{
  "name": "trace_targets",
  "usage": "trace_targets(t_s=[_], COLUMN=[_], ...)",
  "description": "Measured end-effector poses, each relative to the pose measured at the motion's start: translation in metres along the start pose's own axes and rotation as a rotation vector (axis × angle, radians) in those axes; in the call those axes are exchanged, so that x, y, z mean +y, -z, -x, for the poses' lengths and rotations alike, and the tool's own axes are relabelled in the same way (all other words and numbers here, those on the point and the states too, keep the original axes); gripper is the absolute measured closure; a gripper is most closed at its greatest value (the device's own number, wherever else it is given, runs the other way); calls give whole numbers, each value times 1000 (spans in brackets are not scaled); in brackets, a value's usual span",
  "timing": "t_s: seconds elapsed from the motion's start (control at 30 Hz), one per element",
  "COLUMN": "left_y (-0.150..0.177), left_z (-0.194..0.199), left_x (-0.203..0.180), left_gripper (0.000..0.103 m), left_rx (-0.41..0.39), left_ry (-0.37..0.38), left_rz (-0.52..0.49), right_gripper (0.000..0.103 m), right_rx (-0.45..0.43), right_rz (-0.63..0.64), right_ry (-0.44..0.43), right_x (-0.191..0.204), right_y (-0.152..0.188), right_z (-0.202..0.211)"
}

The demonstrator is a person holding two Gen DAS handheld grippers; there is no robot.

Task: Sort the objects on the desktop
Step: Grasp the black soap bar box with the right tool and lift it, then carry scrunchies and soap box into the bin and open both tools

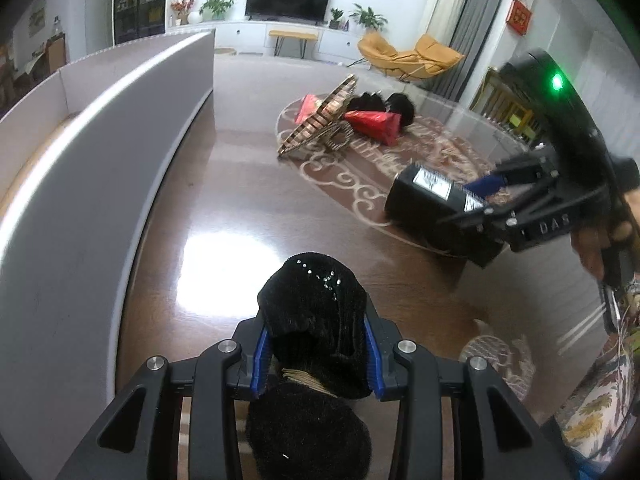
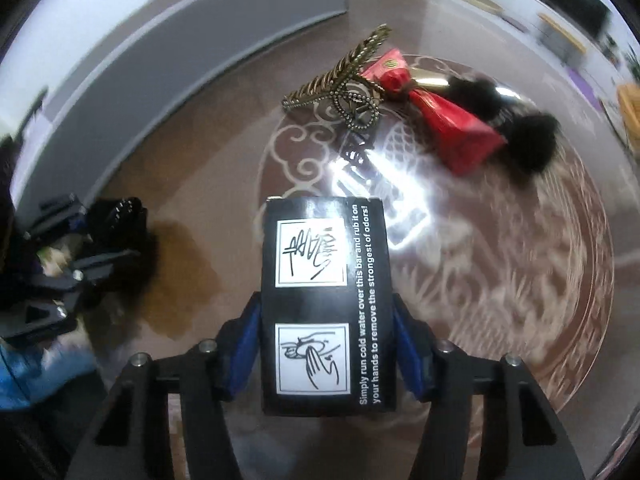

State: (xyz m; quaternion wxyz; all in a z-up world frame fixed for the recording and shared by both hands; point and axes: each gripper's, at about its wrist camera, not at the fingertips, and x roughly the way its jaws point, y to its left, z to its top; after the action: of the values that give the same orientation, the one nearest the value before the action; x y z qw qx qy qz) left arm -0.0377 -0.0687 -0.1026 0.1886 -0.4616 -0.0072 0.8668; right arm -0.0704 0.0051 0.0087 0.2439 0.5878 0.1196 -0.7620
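Observation:
In the left wrist view my left gripper is shut on a black fuzzy hair accessory with small rhinestones, held above the glossy brown table. To its right, my right gripper grips a black box, tilted over the table. The right wrist view shows that black box, printed with white hand-washing pictures and text, between the blue pads of my right gripper, which press on both its sides. The left gripper with its black fuzzy accessory appears at the left edge.
A grey-walled open bin curves along the table's left side. Farther out lie a gold hair clip, a red candy-shaped wrapper and black pom-poms. A person's hand holds the right gripper's handle.

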Motion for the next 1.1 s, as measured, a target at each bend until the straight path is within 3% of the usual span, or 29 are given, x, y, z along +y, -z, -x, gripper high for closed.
trace_targets(t_s=[0.2, 0.4, 0.57, 0.67, 0.83, 0.87, 0.9, 0.97, 1.1], left_y=[-10, -27, -42, -46, -47, -46, -45, -41, -34], left_z=[42, 102, 142, 145, 127, 122, 118, 113, 120], left_x=[-5, 34, 103, 150, 214, 223, 231, 238, 239], left_gripper=[65, 65, 65, 65, 64, 55, 33, 14, 14], left_rx=[-57, -134, -176, -155, -67, -41, -15, -10, -57], left_ry=[37, 36, -111, -196, -291, -303, -325, -370, -354], left_rz=[-6, 51, 115, 173, 254, 268, 284, 307, 335], right_gripper=[43, 43, 43, 43, 43, 42, 42, 28, 24], right_rx=[-121, -235, -356, -410, -430, -427, -423, -400, -413], right_rz=[-110, -120, -48, -7, 20, 26, 30, 17, -19], right_ry=[-81, -159, -225, -252, -248, -243, -235, -220, -274], right_x=[10, 52, 122, 169, 225, 232, 238, 245, 237], right_y=[21, -12, -83, -134, -185, -191, -196, -202, -192], right_z=[46, 87, 108, 99, 69, 60, 50, 30, 22])
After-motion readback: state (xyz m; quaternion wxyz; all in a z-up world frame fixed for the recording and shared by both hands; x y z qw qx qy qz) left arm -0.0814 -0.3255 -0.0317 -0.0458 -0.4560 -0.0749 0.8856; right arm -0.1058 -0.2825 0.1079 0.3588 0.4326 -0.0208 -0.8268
